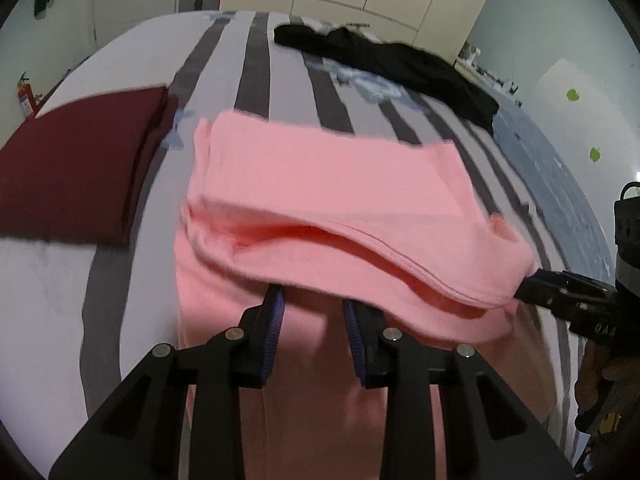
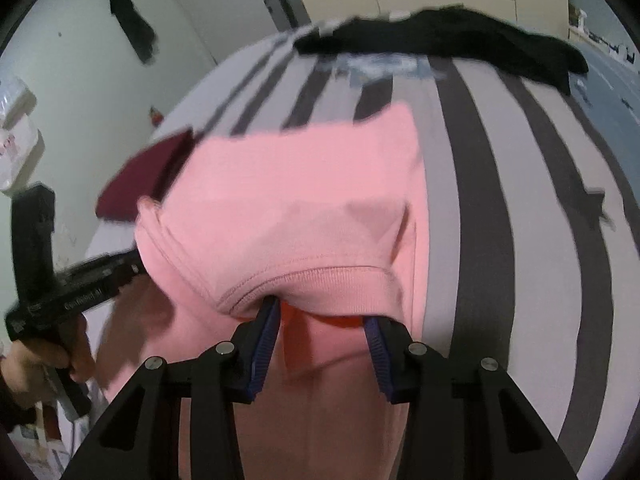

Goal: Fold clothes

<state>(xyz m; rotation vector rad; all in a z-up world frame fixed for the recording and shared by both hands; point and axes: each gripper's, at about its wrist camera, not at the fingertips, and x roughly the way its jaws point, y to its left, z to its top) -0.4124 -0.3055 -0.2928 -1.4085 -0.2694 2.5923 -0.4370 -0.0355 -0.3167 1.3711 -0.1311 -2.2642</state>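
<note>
Left wrist view. We list a pink garment (image 1: 320, 200), partly folded, lying mid-bed on a striped bedsheet (image 1: 260, 64). Its near folded edge is lifted and drapes over the tips of our left tool (image 1: 314, 300); the blue pads (image 1: 276, 320) stand a little apart with cloth bunched over their ends, and we cannot tell whether they pinch it. Our right tool (image 1: 532, 280) enters at the right edge, its tip buried in the garment's right corner, its fingers hidden. A folded maroon garment (image 1: 80, 172) lies left of the pink one, just beside it. A black garment (image 1: 392, 64) lies unfolded at the far end of the bed, well apart.

Right wrist view. The pink garment's ribbed hem (image 2: 320, 280) hangs over the ends of the right tool (image 2: 324, 314); its pads (image 2: 266, 340) stand apart, grip uncertain. The left tool (image 2: 134, 266), held in a hand (image 2: 36, 364), meets the garment's left edge. The maroon garment (image 2: 144, 176) shows behind, the black garment (image 2: 440, 36) beyond.
</note>
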